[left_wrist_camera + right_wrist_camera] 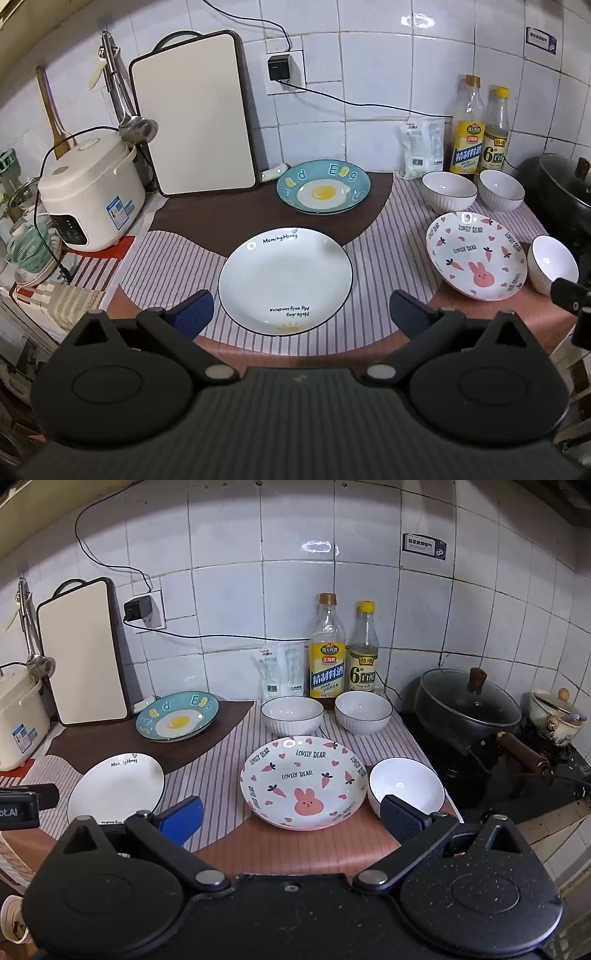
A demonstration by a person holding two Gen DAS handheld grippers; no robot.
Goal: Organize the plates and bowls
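Centrally, white plate (285,281): black rim, sun motif, lettering.

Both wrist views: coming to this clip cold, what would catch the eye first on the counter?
Three patterned plates: the pink rabbit plate in front of the open right gripper, the white sunshine plate before the open left gripper, and the blue egg plate nearer the wall. Three white bowls cluster around the rabbit plate, with a lidded black pan on the stove to their right.

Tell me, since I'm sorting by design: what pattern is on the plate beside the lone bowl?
Pink rabbit, carrots and hearts on white; clearest in the right wrist view.
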